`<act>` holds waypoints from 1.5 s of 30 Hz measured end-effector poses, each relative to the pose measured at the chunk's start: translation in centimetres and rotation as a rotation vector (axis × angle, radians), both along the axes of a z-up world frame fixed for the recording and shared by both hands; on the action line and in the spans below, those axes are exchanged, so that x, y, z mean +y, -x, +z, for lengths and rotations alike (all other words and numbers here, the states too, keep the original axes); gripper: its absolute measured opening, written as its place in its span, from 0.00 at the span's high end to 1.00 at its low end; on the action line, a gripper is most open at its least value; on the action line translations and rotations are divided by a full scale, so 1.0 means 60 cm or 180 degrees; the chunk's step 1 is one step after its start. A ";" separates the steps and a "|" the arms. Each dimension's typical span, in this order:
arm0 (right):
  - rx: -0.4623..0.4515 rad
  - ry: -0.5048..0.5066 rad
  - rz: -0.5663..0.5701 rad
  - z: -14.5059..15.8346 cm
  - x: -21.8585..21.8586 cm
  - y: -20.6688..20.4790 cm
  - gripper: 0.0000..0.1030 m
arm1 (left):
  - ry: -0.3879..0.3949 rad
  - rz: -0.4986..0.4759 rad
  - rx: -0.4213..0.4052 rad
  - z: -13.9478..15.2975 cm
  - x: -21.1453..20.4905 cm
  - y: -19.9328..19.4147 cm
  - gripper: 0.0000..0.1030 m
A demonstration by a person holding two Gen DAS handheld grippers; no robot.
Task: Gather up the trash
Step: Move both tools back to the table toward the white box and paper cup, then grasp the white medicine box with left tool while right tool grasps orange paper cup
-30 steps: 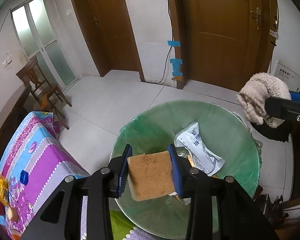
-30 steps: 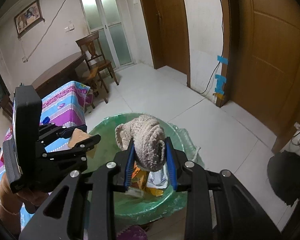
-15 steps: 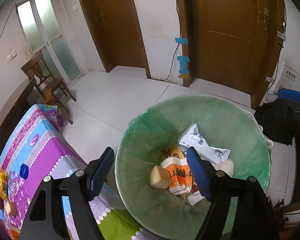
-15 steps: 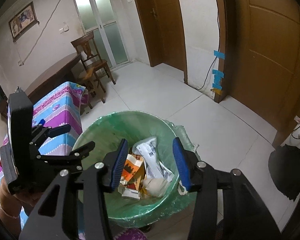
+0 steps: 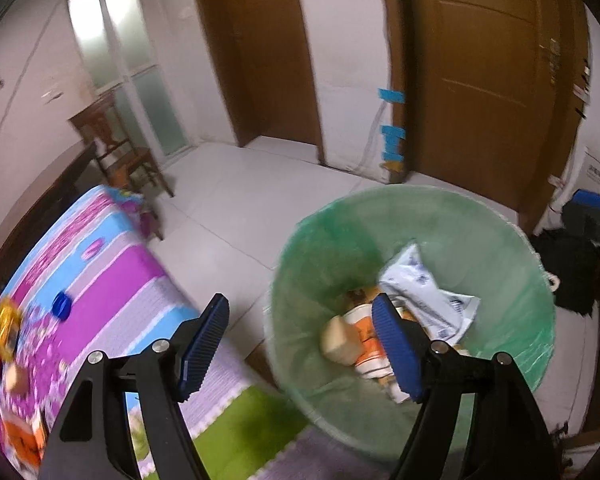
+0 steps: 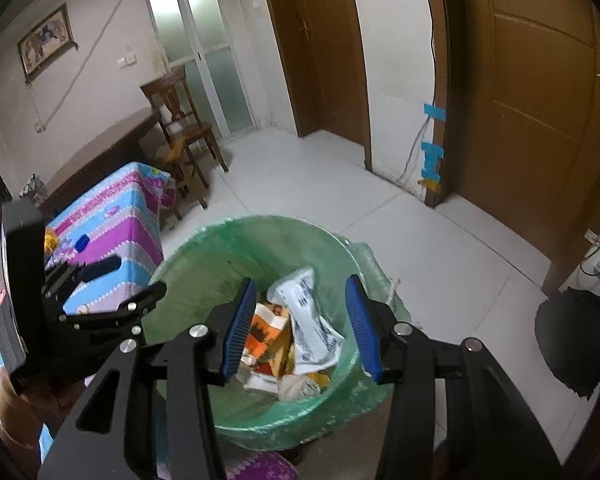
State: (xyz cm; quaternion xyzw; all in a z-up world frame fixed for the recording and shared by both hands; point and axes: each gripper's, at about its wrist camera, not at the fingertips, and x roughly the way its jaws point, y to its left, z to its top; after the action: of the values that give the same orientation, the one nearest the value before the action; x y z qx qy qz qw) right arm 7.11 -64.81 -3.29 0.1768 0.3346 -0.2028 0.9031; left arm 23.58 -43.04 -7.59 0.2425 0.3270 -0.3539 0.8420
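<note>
Sponge [image 5: 342, 340], wrappers [image 6: 308, 328] and knit ball [image 6: 296, 387] lie in green-lined bin [image 6: 204, 280].

No text was readable. The white packet [image 6: 306, 322] in the bin [image 6: 204, 276] carried blue print, too blurred to read. The orange carton [image 6: 266, 330] beside it bore a printed design, illegible. A white sign [image 5: 598, 172] at the right edge of the left view had dark characters, too small to make out.
</note>
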 end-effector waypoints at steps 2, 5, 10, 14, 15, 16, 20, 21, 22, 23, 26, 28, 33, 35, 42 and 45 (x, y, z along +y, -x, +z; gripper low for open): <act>-0.0146 0.0060 -0.0020 0.004 0.015 0.002 0.53 | 0.0061 0.0178 -0.0062 -0.003 0.032 -0.002 0.27; -0.0421 0.0166 -0.0073 0.008 0.042 0.008 0.43 | 0.0137 0.0438 -0.0174 -0.003 0.082 -0.007 0.26; -0.0834 0.0457 -0.0060 0.018 0.112 0.009 0.35 | 0.0294 0.0815 -0.0241 0.011 0.178 -0.015 0.21; -0.1051 0.0604 0.0107 0.025 0.168 -0.003 0.34 | 0.0355 0.1090 -0.0308 0.030 0.272 -0.013 0.20; -0.1057 0.0633 0.0172 0.025 0.181 -0.011 0.33 | 0.0384 0.1154 -0.0286 0.034 0.295 -0.013 0.20; -0.1044 0.0654 0.0248 0.024 0.197 -0.021 0.33 | 0.0415 0.1196 -0.0265 0.039 0.317 -0.011 0.20; -0.1014 0.0639 0.0537 0.019 0.249 -0.055 0.32 | 0.0499 0.1428 -0.0297 0.055 0.408 -0.005 0.20; -0.1010 0.0631 0.0629 0.018 0.264 -0.066 0.32 | 0.0528 0.1523 -0.0310 0.060 0.437 -0.004 0.20; -0.1009 0.0627 0.0696 0.018 0.276 -0.070 0.31 | 0.0560 0.1595 -0.0302 0.064 0.459 -0.004 0.20; -0.1000 0.0617 0.0779 0.018 0.289 -0.078 0.30 | 0.0609 0.1701 -0.0275 0.069 0.491 -0.005 0.20; -0.0986 0.0596 0.1023 0.020 0.330 -0.093 0.30 | 0.0728 0.1930 -0.0247 0.084 0.567 -0.007 0.20; -0.0960 0.0570 0.1191 0.020 0.355 -0.102 0.30 | 0.0773 0.2036 -0.0247 0.092 0.607 -0.005 0.20; -0.0772 0.0489 0.1608 0.009 0.419 -0.130 0.27 | 0.0810 0.2242 -0.0134 0.092 0.725 -0.006 0.20; -0.0661 0.0473 0.1744 0.003 0.439 -0.144 0.26 | 0.0672 0.2239 -0.0157 0.084 0.748 -0.007 0.20; -0.0336 0.0232 0.2102 -0.023 0.495 -0.195 0.26 | -0.0031 0.1465 -0.0386 0.063 0.758 -0.048 0.23; -0.0323 0.0189 0.2143 -0.023 0.507 -0.203 0.26 | -0.0094 0.1121 -0.0240 0.054 0.757 -0.090 0.26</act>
State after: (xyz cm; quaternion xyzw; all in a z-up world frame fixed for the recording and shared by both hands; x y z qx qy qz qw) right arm 19.32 -34.40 -4.67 0.0399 0.3227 0.1061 0.9397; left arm 28.95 2.38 -4.35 0.2070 0.3378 -0.1867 0.8990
